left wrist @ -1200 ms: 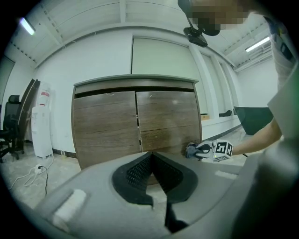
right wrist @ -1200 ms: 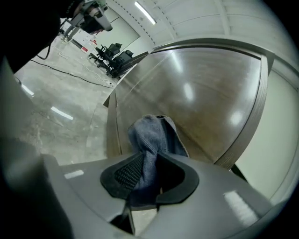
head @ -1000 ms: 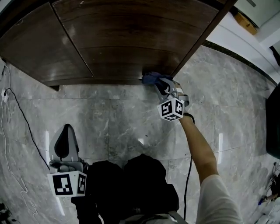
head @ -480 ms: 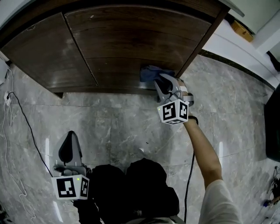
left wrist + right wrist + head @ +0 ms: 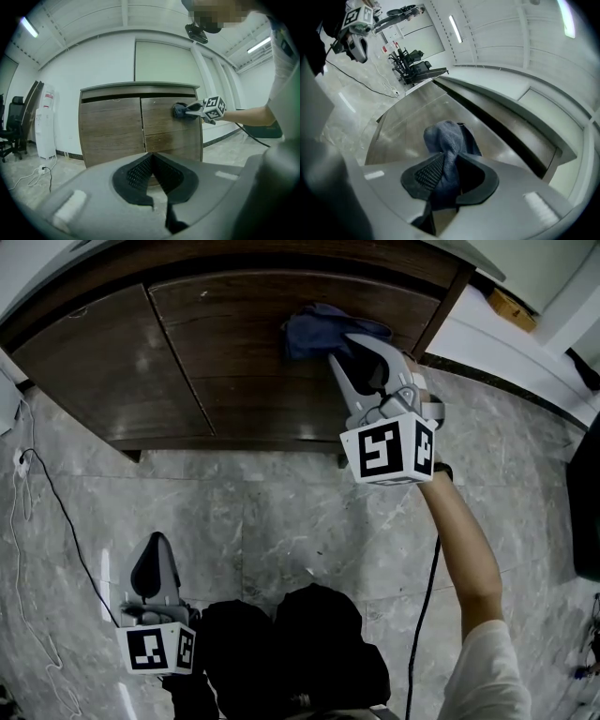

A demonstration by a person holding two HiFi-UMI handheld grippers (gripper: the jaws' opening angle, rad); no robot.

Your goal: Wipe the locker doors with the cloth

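A dark brown wooden locker (image 5: pixel 244 362) with two doors fills the top of the head view. My right gripper (image 5: pixel 342 348) is shut on a blue cloth (image 5: pixel 314 329) and presses it against the upper part of the right door (image 5: pixel 281 381). In the right gripper view the cloth (image 5: pixel 447 145) is bunched between the jaws and lies on the door face. The left gripper view shows the cloth (image 5: pixel 180 110) high on the right door (image 5: pixel 171 126). My left gripper (image 5: pixel 155 563) hangs low at the left, jaws shut with nothing in them, far from the locker.
Grey marble floor (image 5: pixel 262 521) lies in front of the locker. A black cable (image 5: pixel 56 502) snakes over the floor at the left. A white water dispenser (image 5: pixel 46 122) and a black chair (image 5: pixel 11 131) stand left of the locker. White wall (image 5: pixel 103 61) rises behind it.
My right gripper has moved up the right door with the cloth, from the bottom edge to near the top. The left gripper has stayed in place.
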